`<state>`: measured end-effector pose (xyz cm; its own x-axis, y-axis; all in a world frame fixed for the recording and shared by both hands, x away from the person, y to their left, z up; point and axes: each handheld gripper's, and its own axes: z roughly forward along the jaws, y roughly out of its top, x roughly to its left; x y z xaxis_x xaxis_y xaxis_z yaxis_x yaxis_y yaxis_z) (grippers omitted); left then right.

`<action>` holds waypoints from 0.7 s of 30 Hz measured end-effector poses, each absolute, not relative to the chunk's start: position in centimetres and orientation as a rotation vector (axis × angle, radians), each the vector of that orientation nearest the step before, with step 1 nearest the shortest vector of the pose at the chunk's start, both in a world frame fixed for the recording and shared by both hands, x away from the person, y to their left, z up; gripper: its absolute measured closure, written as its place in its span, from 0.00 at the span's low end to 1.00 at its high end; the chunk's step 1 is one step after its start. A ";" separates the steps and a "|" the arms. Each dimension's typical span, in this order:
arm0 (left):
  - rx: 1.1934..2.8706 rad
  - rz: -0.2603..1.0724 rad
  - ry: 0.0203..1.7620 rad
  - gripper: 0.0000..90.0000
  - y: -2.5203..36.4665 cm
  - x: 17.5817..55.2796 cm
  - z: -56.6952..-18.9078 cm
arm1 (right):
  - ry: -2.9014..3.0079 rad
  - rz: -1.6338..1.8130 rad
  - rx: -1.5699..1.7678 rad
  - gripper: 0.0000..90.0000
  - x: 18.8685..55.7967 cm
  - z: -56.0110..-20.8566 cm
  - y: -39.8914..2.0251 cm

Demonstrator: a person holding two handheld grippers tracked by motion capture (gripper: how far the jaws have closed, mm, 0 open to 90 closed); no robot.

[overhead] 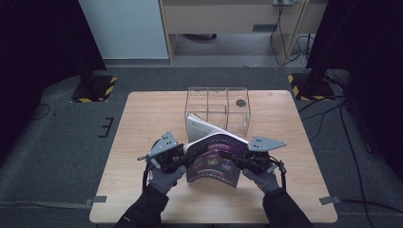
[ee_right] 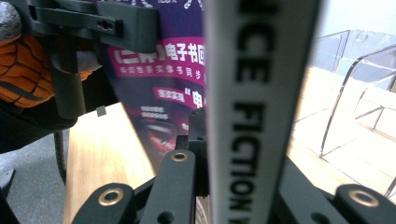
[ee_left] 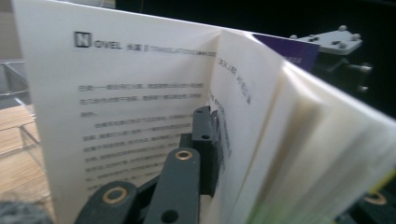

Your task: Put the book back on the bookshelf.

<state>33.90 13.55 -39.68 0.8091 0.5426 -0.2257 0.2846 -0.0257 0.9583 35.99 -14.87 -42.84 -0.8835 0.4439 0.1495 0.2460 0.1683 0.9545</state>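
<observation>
Magazine (overhead: 215,159) stands half-open on the desk (overhead: 142,114) before the clear box (overhead: 217,107), left tool (overhead: 190,156) pinching its front pages, right tool (overhead: 227,156) clamping its spine — we should spread it gently, never tearing.

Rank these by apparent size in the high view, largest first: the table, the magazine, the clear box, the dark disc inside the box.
1. table
2. clear box and magazine: about alike, not ranked
3. dark disc

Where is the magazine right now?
High view: the magazine stands open at the table's near middle, between both grippers, just in front of the clear box.
</observation>
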 end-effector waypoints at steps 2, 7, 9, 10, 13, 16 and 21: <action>1.612 0.256 0.687 0.83 13.7 34.0 -39.7 | 2.272 1.811 0.678 0.92 36.0 -42.8 -14.9; 1.588 0.293 0.729 0.69 14.3 34.1 -39.8 | 2.278 1.814 0.692 0.92 35.9 -42.8 -14.8; 1.561 0.322 0.762 0.62 15.0 34.1 -39.9 | 2.275 1.816 0.711 0.92 35.8 -42.7 -14.7; 1.561 0.322 0.762 0.59 15.0 34.1 -39.9 | 2.275 1.816 0.711 0.92 35.8 -42.7 -14.7; 1.541 0.363 0.810 0.54 16.7 34.0 -40.2 | 2.269 1.828 0.735 0.92 35.7 -42.6 -14.4; 1.533 0.392 0.850 0.48 18.1 33.9 -40.6 | 2.257 1.842 0.753 0.92 35.7 -42.5 -14.4; 1.563 0.445 0.935 0.41 20.0 34.1 -41.8 | 2.239 1.829 0.759 0.92 35.7 -42.0 -14.4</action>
